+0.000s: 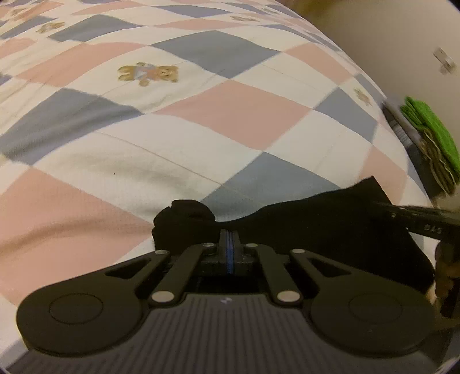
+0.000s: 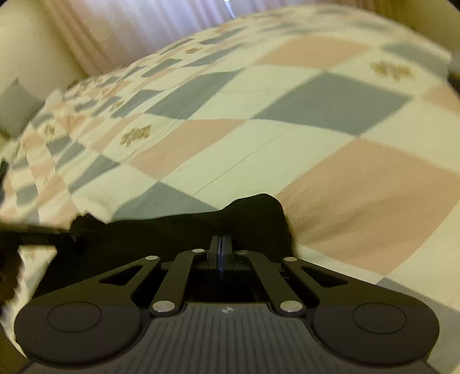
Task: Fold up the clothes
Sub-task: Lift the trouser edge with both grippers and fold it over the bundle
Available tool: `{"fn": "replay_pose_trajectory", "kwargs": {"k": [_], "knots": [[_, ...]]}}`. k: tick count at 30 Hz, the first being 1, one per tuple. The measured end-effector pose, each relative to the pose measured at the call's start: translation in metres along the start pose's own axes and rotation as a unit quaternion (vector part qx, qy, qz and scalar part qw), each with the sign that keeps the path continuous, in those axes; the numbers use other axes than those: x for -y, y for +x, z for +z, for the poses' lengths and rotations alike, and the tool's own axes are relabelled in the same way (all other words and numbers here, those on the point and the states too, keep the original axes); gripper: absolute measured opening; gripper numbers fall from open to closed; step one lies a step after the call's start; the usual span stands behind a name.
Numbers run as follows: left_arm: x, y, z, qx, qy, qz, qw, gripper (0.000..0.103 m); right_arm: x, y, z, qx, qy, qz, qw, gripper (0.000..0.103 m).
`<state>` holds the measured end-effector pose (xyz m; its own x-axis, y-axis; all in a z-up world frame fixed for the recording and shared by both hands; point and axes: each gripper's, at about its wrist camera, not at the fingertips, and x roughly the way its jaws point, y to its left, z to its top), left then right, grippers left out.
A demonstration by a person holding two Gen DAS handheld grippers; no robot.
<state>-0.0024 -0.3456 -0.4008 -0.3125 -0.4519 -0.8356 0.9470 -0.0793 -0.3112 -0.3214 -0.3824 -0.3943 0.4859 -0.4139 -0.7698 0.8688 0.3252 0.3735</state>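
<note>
A bed is covered by a checked bedspread (image 1: 235, 115) of pink, grey-blue and white squares, with small teddy bear prints (image 1: 148, 73) on some white squares. Beyond its right edge, a stack of folded green cloth (image 1: 431, 135) lies beside a pale wall. In the right wrist view, pale curtains (image 2: 149, 26) hang behind the bed.

Checked bedspread (image 1: 201, 120) lies open ahead; green stack (image 1: 431, 132) crowds its edge.
</note>
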Motion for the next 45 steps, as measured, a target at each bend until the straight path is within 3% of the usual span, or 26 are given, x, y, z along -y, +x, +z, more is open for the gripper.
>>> {"fn": "replay_pose_trajectory", "kwargs": {"k": [6, 8, 10, 12, 14, 17, 19, 21, 26, 29, 32, 34, 36, 38, 40, 41, 43, 45], "knots": [[0.029, -0.061, -0.009, 0.026, 0.014, 0.03, 0.9991, 0.003, -0.009, -0.033, 0.005, -0.004, 0.0, 0.002, 1.0, 0.0], [0.036, -0.084, -0.018, 0.029, 0.008, 0.029, 0.9991, 0.009, -0.024, -0.059, -0.003, 0.016, -0.02, -0.023, 0.999, 0.019], [0.04, -0.098, -0.03, 0.027, -0.007, 0.023, 0.9993, 0.012, -0.036, -0.076, -0.014, 0.029, -0.049, -0.05, 0.997, 0.028], [0.042, -0.095, -0.041, 0.018, -0.006, 0.032, 0.9993, 0.016, -0.043, -0.075, -0.027, 0.021, -0.071, -0.087, 0.993, 0.028], [0.041, -0.072, -0.045, -0.009, 0.007, 0.054, 0.9985, 0.016, -0.04, -0.051, -0.036, -0.021, -0.074, -0.119, 0.99, 0.027], [0.039, -0.065, -0.04, -0.014, 0.016, 0.061, 0.9979, 0.014, -0.038, -0.039, -0.035, -0.028, -0.074, -0.125, 0.989, 0.027], [0.04, -0.08, -0.038, 0.001, 0.025, 0.056, 0.9981, 0.022, -0.04, -0.058, -0.029, -0.013, -0.059, -0.12, 0.991, 0.031], [0.043, -0.099, -0.048, 0.007, 0.05, 0.055, 0.9972, 0.025, -0.038, -0.081, -0.033, 0.004, -0.038, -0.122, 0.992, 0.042], [0.061, -0.13, -0.099, -0.006, 0.09, 0.035, 0.9953, 0.025, -0.021, -0.111, -0.067, -0.013, 0.037, -0.115, 0.993, 0.043], [0.073, -0.13, -0.128, -0.003, 0.102, 0.025, 0.9945, 0.028, -0.021, -0.106, -0.079, -0.013, 0.032, -0.109, 0.993, 0.044], [0.07, -0.103, -0.137, -0.018, 0.073, 0.054, 0.9957, 0.029, -0.015, -0.08, -0.082, -0.036, 0.011, -0.129, 0.991, 0.044], [0.067, -0.093, -0.139, -0.02, 0.048, 0.072, 0.996, 0.026, -0.01, -0.083, -0.082, -0.031, 0.018, -0.115, 0.993, 0.044], [0.076, -0.109, -0.143, 0.011, 0.042, 0.085, 0.9954, 0.023, -0.013, -0.094, -0.083, -0.018, 0.001, -0.11, 0.994, 0.043], [0.094, -0.122, -0.154, 0.021, 0.066, 0.091, 0.9934, 0.025, -0.024, -0.109, -0.09, -0.006, -0.051, -0.105, 0.993, 0.043], [0.115, -0.125, -0.168, 0.03, 0.115, 0.107, 0.9871, 0.025, -0.035, -0.121, -0.099, 0.002, -0.089, -0.078, 0.993, 0.043], [0.125, -0.122, -0.175, 0.031, 0.151, 0.125, 0.98, 0.027, -0.038, -0.124, -0.105, -0.001, -0.083, -0.044, 0.996, 0.043], [0.146, -0.11, -0.19, 0.028, 0.233, 0.163, 0.9583, 0.027, -0.04, -0.116, -0.119, -0.032, -0.03, 0.037, 0.998, 0.043], [0.161, -0.096, -0.201, 0.033, 0.313, 0.188, 0.9304, 0.03, -0.042, -0.104, -0.129, -0.052, 0.018, 0.072, 0.996, 0.043]]}}
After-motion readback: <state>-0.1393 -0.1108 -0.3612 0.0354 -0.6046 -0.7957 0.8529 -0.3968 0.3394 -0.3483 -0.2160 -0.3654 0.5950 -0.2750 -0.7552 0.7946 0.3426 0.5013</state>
